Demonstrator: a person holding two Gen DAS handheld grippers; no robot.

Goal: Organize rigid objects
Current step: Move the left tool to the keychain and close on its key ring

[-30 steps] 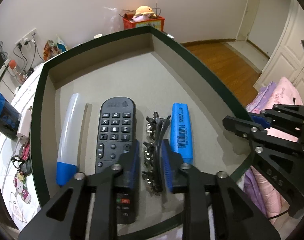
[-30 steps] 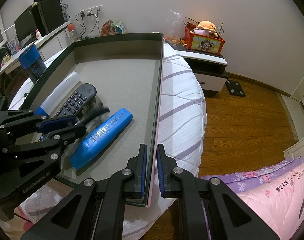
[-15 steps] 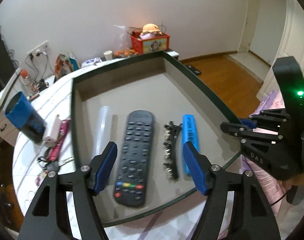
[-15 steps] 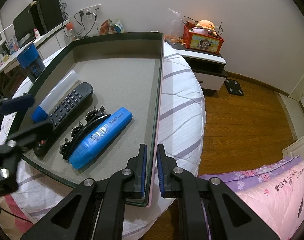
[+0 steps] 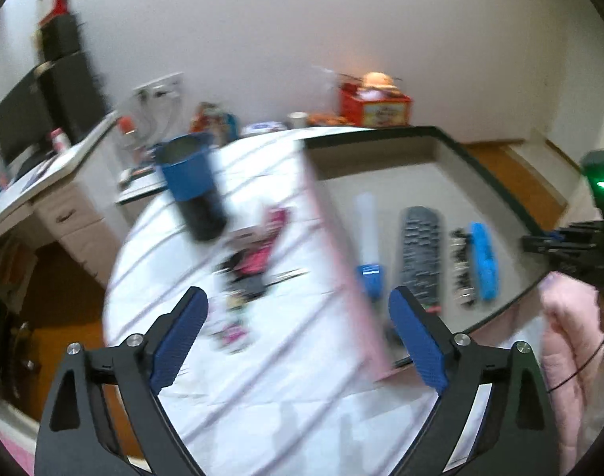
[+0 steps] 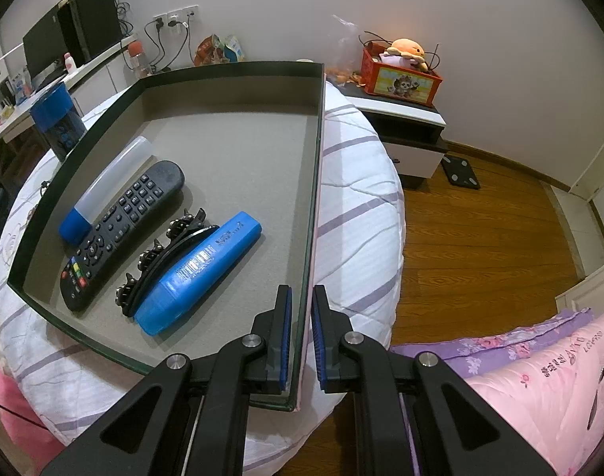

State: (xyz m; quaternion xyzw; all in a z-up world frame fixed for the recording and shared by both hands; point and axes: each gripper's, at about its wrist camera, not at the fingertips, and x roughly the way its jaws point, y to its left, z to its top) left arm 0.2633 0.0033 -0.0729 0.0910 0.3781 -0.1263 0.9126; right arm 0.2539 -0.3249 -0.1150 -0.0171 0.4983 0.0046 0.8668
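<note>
A dark-rimmed box (image 6: 222, 69) with a grey floor lies on the white striped bed. In it lie side by side a clear tube with a blue cap (image 6: 103, 186), a black remote (image 6: 121, 230), a black hair clip (image 6: 163, 254) and a blue marker (image 6: 198, 273). My right gripper (image 6: 300, 337) is shut on the box's right wall near its front corner. My left gripper (image 5: 298, 333) is open and empty, above the bed left of the box (image 5: 436, 135). The left wrist view is blurred; it shows the remote (image 5: 420, 254) and marker (image 5: 485, 261).
A blue and black cup (image 5: 192, 186) stands on the bed left of the box, with small pink and dark items (image 5: 258, 261) beside it. A red toy box (image 6: 399, 79) sits on a nightstand. A desk with a monitor (image 6: 64, 39) is at far left. Pink bedding (image 6: 539, 377) lies at right.
My left gripper opened, let go of the hair clip in the box, pulled back and swung left over the bed. The right gripper stayed on the box wall.
</note>
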